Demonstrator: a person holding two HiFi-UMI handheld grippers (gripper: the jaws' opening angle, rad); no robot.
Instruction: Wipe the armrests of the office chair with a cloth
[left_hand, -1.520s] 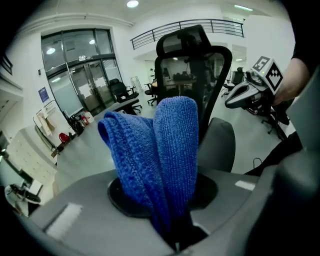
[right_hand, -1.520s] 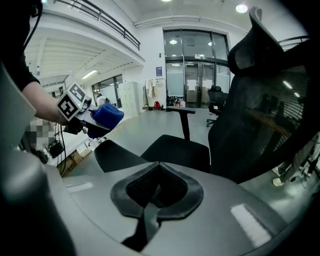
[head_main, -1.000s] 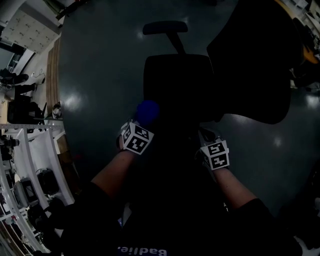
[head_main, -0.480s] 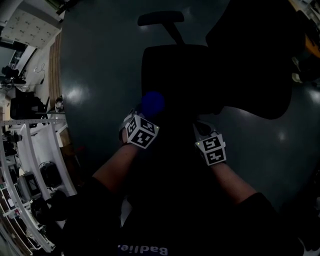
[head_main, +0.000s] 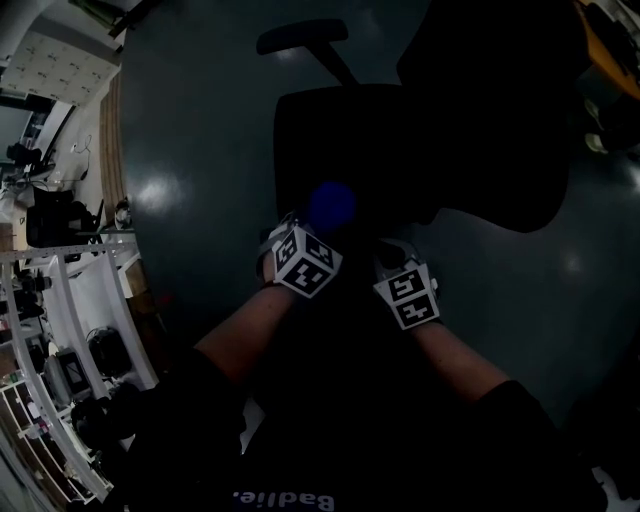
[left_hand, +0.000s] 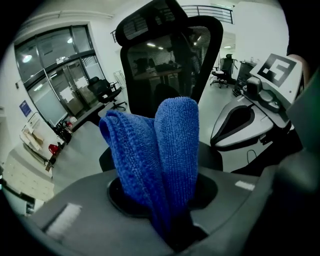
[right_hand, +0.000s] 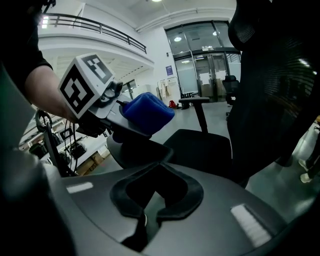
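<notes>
**Holding a cloth above the chair seat**

Both forearms reached forward from the bottom of the head view, each hand carrying a gripper with a marker cube. The left gripper (left_hand: 170, 222) had its fingers clenched on a folded blue cloth (left_hand: 162, 145), which stood up out of them in two thick lobes. The right gripper (right_hand: 145, 220) sat just beside it, fingers pressed together with nothing between them. In the right gripper view, the left gripper and its cloth filled the upper left, close by.

Beyond the fingers, the cloth hung over the near edge of the black seat (head_main: 340, 130), and whether it touched could not be told. The mesh backrest (head_main: 490, 110) rose to the right. An armrest (head_main: 300, 37) stood on its post past the seat's far side, well apart from the cloth. Dark, glossy floor (head_main: 200, 120) lay all around.
</notes>
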